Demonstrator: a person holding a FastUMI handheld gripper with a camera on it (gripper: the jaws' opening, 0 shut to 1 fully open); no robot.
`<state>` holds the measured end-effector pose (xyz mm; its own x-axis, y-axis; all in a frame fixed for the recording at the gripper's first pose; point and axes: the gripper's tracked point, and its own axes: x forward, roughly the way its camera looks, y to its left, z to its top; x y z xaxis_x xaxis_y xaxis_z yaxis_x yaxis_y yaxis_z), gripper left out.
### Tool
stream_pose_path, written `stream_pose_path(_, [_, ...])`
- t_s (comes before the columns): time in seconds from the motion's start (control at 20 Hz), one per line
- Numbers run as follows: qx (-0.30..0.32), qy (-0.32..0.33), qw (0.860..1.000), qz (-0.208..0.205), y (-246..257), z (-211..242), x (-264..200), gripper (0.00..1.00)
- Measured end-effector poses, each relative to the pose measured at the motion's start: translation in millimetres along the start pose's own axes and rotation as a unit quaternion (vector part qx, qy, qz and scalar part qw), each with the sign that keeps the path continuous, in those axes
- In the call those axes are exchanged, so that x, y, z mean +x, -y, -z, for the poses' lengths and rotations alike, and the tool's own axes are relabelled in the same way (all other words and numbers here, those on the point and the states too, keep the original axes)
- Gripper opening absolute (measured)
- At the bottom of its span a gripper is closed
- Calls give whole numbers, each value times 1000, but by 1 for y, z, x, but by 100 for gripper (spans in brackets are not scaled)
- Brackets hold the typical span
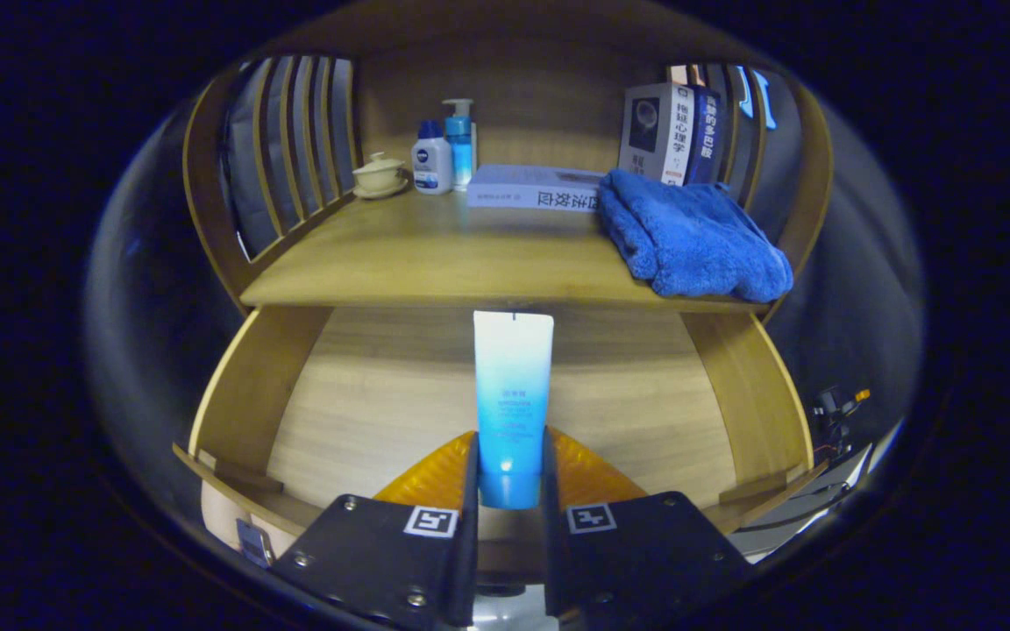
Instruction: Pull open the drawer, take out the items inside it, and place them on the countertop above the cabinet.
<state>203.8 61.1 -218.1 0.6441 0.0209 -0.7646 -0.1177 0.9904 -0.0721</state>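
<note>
Claw [512,478] pinching a blue-and-white tube [512,386], both fingers pressed against the tube's lower, cap end. Tube held upright between the fingers, its flat white end reaching up to the front edge of the table [435,254]. Beneath and beyond the claw, the open drawer [365,412], a bare wooden floor bounded by its two side walls. Above the drawer, the table of the wooden cabinet, fenced left and right by curved slatted rails. On the table's right side, a folded blue towel [689,237], lying near the front edge. Behind the towel, two upright books [672,131] against the right rail; beside them, touching the towel, a book lying flat [533,187]. At the back left, a white bottle [431,159] and a blue pump bottle [459,140] standing close together, with a lidded cream cup on a saucer [380,174] just to their left.
</note>
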Motion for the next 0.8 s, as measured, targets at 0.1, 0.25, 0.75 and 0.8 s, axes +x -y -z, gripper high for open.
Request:
stream_pose_path(0.1, [-1, 12, 1000, 0, -1, -9, 0, 31])
stream_pose_path(0.25, [-2, 23, 1000, 3, -1, -21, 2, 31])
stream_pose_path(0.75, [-3, 52, 999, 7, -8, -65, 31, 30])
stream_pose_path(0.8, [0, 52, 999, 7, -8, -68, 35, 30])
